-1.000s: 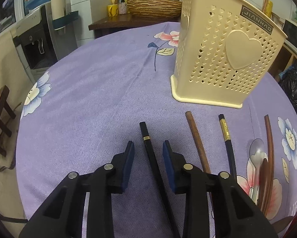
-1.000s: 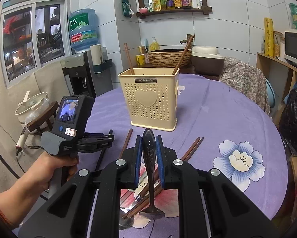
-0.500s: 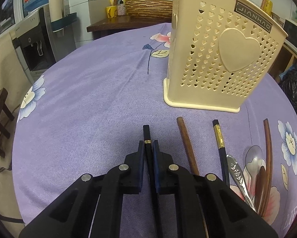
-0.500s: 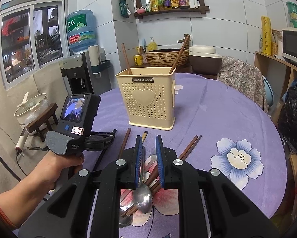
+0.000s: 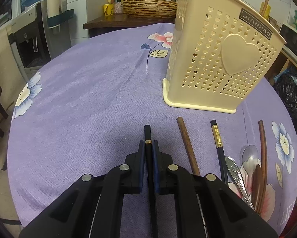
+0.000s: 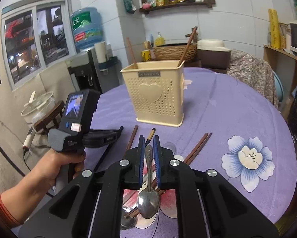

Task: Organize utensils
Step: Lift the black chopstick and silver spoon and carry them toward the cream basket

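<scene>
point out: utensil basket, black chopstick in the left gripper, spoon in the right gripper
utensil basket [image 5: 217, 59], left wrist view, on its perforated front wall.
black chopstick [image 5: 147, 132], left wrist view, on its end past the fingertips.
spoon [image 6: 148, 201], right wrist view, on its bowl.

Chopstick [image 5: 147, 133] lower length hidden between left gripper [image 5: 148, 145] pads; holder [image 5: 217, 59] contents mostly hidden; label [image 6: 149, 74] unreadable.

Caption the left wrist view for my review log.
Left gripper clamps a black gold-banded chopstick on the purple tablecloth, before the cream perforated basket.
</scene>
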Tool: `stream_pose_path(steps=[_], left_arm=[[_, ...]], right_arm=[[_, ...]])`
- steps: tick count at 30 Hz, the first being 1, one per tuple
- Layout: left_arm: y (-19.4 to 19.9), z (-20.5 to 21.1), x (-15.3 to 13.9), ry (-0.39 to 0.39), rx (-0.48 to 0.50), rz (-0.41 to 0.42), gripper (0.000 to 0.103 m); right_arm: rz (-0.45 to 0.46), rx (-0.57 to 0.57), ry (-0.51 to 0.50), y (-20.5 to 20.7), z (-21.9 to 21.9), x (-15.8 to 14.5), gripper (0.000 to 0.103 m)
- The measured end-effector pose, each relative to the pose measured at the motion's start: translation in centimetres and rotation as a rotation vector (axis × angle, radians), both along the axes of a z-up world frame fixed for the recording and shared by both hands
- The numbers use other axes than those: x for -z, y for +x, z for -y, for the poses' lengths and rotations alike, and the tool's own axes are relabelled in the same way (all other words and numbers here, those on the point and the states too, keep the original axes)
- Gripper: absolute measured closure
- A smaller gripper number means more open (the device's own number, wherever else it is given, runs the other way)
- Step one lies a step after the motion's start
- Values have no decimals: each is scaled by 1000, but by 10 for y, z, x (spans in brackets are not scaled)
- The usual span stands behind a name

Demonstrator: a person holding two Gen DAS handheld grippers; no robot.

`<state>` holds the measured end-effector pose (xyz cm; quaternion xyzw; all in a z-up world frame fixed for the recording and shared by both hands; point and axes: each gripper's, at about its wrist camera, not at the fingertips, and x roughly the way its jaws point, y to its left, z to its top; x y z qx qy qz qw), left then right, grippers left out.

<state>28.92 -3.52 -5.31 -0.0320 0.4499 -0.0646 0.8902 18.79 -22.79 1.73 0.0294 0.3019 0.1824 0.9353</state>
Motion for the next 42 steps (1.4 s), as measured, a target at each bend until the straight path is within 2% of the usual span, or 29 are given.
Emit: stream_pose_path(steps=[1, 2, 7, 11, 15, 17, 19, 24, 31, 36, 40, 42], left_arm=[[1, -2, 0, -14, 0, -3, 95], [1, -4, 0, -21, 0, -4, 95], [2, -12, -7, -54, -12, 15, 95], [-5, -16, -24, -78, -10, 56, 95], [-12, -20, -43, -95, -7, 106, 95], [-18, -21, -53, -94, -3, 136, 95], [-23, -22, -62, -103, 2, 162, 95], [-32, -24, -75, -98, 4, 208, 95], [-35, -28, -73, -113, 6, 203, 95], [-38, -30, -76, -119, 7, 209, 95], [-39, -30, -78, -116, 10, 214, 95], [-39, -30, -78, -114, 10, 216, 95]], right_arm=[[-13, -13, -15, 4, -5, 5, 70], [-21, -15, -24, 6, -8, 9, 65], [-101, -72, -103, 29, -32, 34, 65], [-169, -84, -155, 47, -46, 54, 66], [-222, -64, -234, 65, -55, 72, 73], [-246, -60, -230, 71, -56, 76, 76], [-261, -52, -193, 78, -54, 78, 76], [-276, -16, -179, 85, -50, 75, 76], [-278, -53, -298, 81, -65, 80, 77], [-300, -37, -259, 95, -61, 81, 77], [-298, -31, -283, 102, -66, 80, 77], [-299, -48, -280, 102, -68, 80, 85]])
